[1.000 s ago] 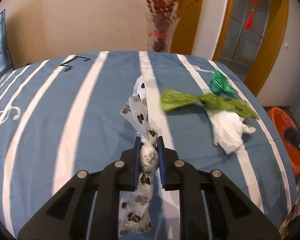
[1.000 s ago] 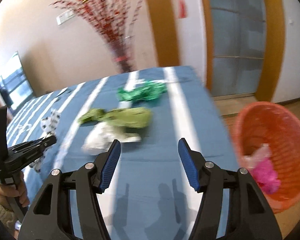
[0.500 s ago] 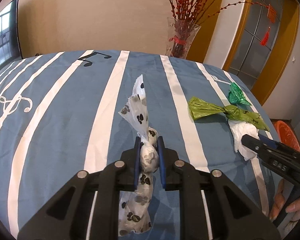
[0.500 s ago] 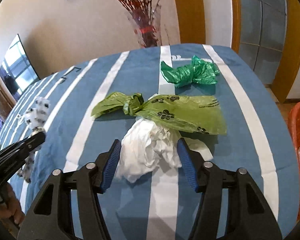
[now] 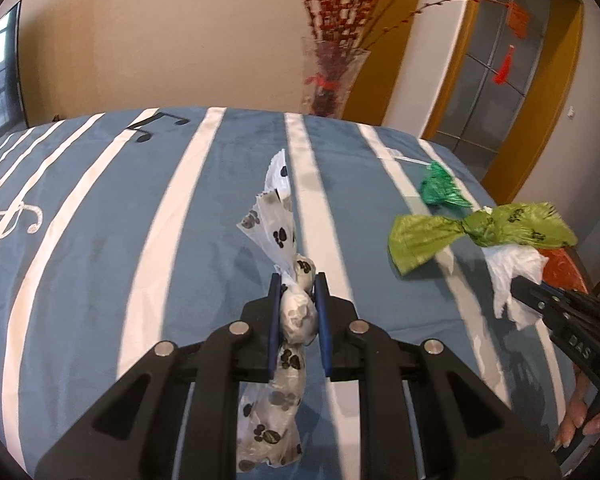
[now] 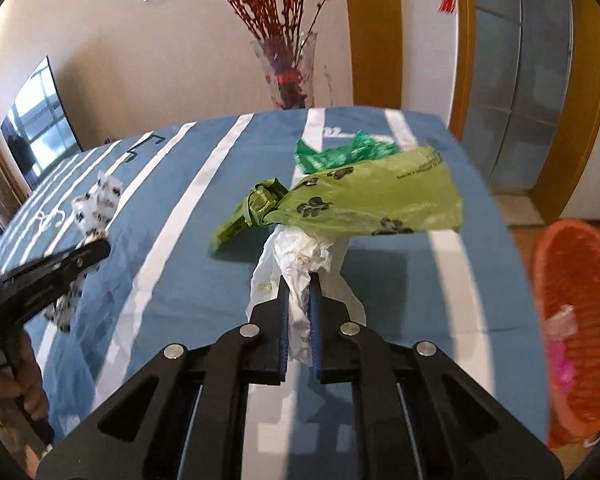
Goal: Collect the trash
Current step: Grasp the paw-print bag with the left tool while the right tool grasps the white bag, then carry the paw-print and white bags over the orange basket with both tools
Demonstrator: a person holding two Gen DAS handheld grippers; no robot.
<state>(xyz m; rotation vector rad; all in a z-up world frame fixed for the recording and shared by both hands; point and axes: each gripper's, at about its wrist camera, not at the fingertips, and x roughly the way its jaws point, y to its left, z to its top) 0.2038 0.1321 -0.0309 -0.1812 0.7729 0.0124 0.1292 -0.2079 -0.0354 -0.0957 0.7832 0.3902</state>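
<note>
- The white bag (image 6: 300,252) lay near the tablecloth's (image 6: 188,292) right edge, the right gripper (image 6: 299,288) closing onto it.
- The left gripper (image 5: 297,294) pinched the paw-print bag (image 5: 296,312) mid-cloth.
- An orange basket (image 6: 576,320) stood beyond the right edge; a vase (image 6: 286,74) stood behind the far edge.

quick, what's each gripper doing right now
left gripper: closed on the paw-print bag.
right gripper: jaws closing, pads on the white bag.

paw-print bag (image 5: 296,312): knotted, pinched between left fingers (image 5: 275,320)
white bag (image 6: 300,280): crumpled, between right fingers (image 6: 283,320)
green bags (image 6: 364,204): just beyond them
</note>
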